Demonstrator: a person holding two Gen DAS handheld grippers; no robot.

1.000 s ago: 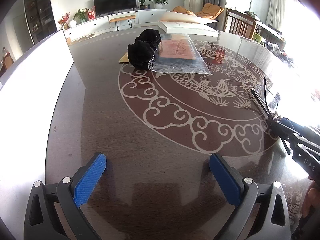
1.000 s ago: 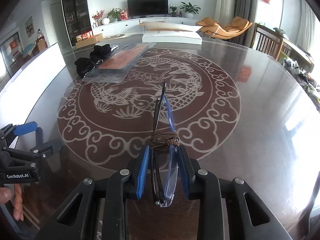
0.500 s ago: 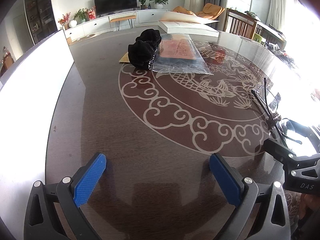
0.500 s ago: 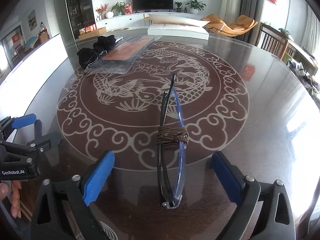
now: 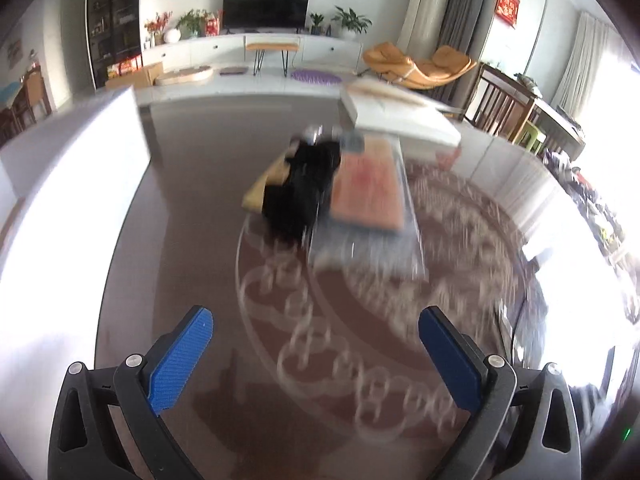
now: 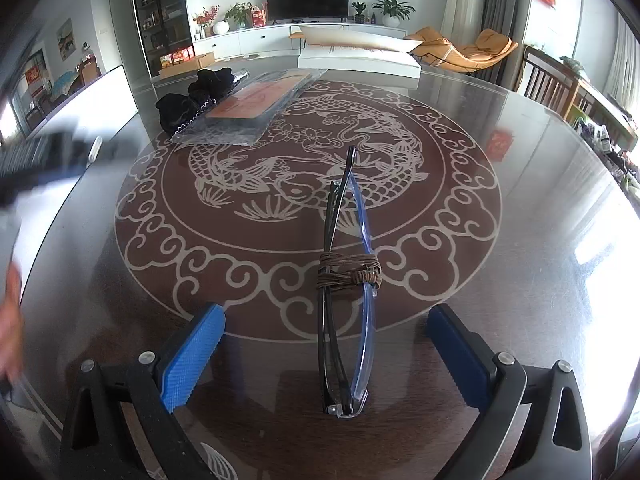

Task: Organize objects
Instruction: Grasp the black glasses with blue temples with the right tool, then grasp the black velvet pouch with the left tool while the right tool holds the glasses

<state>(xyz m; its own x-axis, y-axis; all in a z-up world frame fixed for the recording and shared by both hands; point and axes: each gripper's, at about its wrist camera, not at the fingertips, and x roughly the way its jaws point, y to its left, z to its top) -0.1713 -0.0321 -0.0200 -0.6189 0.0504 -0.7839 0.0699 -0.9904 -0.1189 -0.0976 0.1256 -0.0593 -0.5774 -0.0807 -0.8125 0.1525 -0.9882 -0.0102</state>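
Folded glasses with a brown cord wound round them lie on the dark round table, between the spread fingers of my right gripper, which is open and empty. A black cloth bundle and a clear bag with an orange sheet lie at the far left. In the blurred left wrist view my left gripper is open and empty, raised over the table, facing the black bundle and the clear bag.
A white flat box lies at the table's far edge; it also shows in the left wrist view. A white panel stands along the table's left side. Chairs stand at the right.
My right gripper has opened and let go of the glasses, which now lie on the table. My left gripper has moved quickly forward toward the black bundle and bag.
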